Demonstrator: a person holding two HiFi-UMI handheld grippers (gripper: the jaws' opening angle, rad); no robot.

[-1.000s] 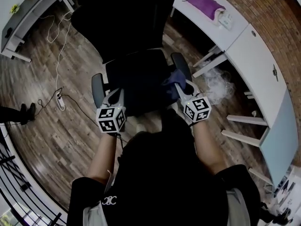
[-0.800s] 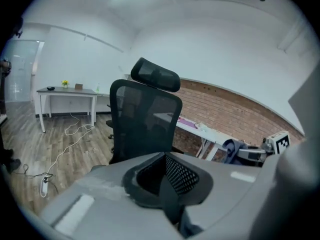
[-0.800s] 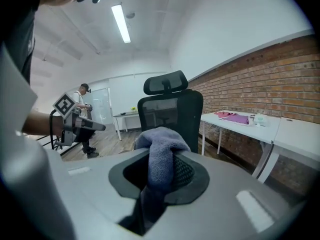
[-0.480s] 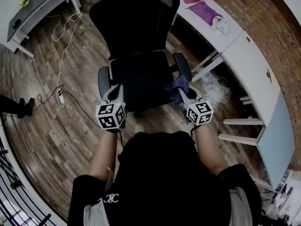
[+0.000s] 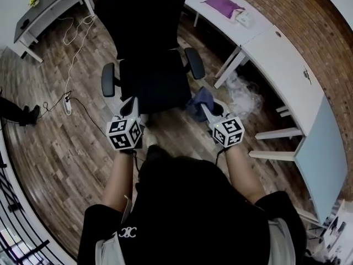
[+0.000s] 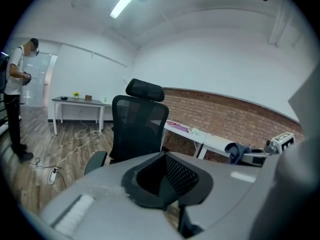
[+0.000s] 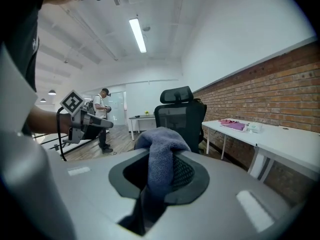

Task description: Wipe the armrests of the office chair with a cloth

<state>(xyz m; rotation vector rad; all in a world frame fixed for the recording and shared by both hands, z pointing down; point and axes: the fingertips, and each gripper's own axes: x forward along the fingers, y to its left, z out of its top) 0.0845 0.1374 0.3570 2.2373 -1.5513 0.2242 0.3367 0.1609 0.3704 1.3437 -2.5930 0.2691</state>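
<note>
The black office chair stands in front of me, its left armrest and right armrest both bare. My right gripper is shut on a blue-grey cloth, held short of the chair's front right corner and apart from the armrest. In the right gripper view the cloth bulges out of the shut jaws of my right gripper, with the chair beyond. My left gripper is shut on nothing, just before the seat's front left corner. The left gripper looks at the chair.
White desks run along the brick wall at the right, with purple cloths on one. A clear plastic bag lies under them. A power strip and cable lie on the wooden floor at the left. A person stands far left.
Both grippers have drawn back from the chair. The cloth, which lay at the right armrest a second ago, is now held away from it. The chair sits farther up the view.
</note>
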